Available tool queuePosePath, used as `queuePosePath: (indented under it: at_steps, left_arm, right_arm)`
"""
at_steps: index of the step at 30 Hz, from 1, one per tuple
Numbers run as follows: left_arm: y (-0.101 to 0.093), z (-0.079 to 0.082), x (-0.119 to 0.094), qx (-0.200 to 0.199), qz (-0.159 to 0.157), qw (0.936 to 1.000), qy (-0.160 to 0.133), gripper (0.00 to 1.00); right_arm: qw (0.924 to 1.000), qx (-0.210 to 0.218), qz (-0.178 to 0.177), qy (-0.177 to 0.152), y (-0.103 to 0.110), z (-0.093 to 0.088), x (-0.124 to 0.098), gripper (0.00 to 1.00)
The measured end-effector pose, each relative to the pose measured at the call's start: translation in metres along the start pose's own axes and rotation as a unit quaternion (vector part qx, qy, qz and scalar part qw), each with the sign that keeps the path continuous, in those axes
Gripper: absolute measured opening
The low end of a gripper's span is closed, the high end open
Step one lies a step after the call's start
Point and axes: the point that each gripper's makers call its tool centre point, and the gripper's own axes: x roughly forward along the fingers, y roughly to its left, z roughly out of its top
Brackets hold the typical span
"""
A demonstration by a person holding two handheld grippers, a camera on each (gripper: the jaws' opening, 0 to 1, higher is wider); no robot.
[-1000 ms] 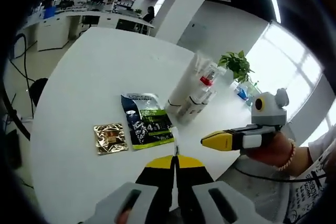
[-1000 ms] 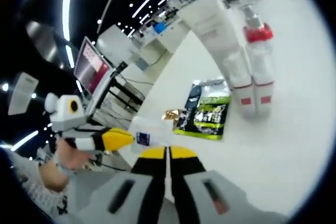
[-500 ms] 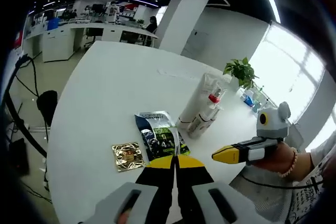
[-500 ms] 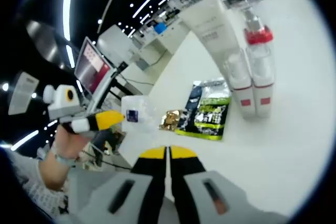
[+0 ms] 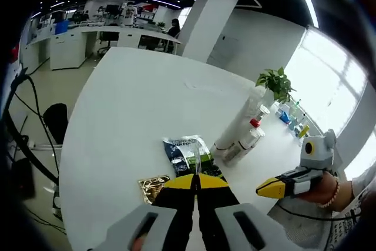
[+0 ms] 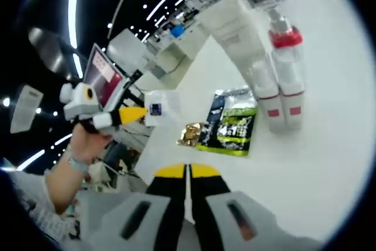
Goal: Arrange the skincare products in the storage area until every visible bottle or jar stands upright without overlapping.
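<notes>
Skincare products lie on the round white table (image 5: 117, 116) ahead of both grippers: a tall white tube (image 6: 238, 33), a red-capped clear bottle (image 6: 286, 72) and a smaller white bottle (image 6: 264, 89) side by side, touching, all on their sides. Just beside them a dark sachet with green print (image 6: 232, 123) lies flat, a small gold foil packet (image 6: 189, 134) against its edge. Left gripper (image 6: 138, 113), seen from the right gripper view, pinches a small translucent sachet with a dark label (image 6: 158, 109), held in the air off the table edge. Right gripper (image 6: 187, 171): jaws pressed together, nothing between them. A potted green plant (image 5: 276, 83) stands beyond the bottles.
</notes>
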Motion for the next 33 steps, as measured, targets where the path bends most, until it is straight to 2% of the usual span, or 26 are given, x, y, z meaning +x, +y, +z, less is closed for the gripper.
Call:
queuePosePath:
  at_steps: [12,24,29,33]
  left_arm:
    - [0.021,0.012,0.019,0.005,0.022,0.9996,0.017,0.01]
    - [0.04,0.021,0.042,-0.007,0.034,0.9988,0.034,0.01]
    - [0.05,0.021,0.052,-0.012,0.031,0.9983,0.048,0.01]
    - [0.054,0.02,0.06,-0.04,0.015,0.9972,0.061,0.01]
  right_arm:
    - [1.0,0.001,-0.008,-0.002,-0.005,0.002,-0.001,0.01]
    - [0.9999,0.0,-0.014,-0.002,-0.008,0.003,-0.001,0.01]
    - [0.9999,-0.003,-0.016,-0.004,-0.008,0.004,-0.002,0.01]
    - [0.9998,-0.003,-0.018,-0.003,-0.009,0.004,-0.002,0.01]
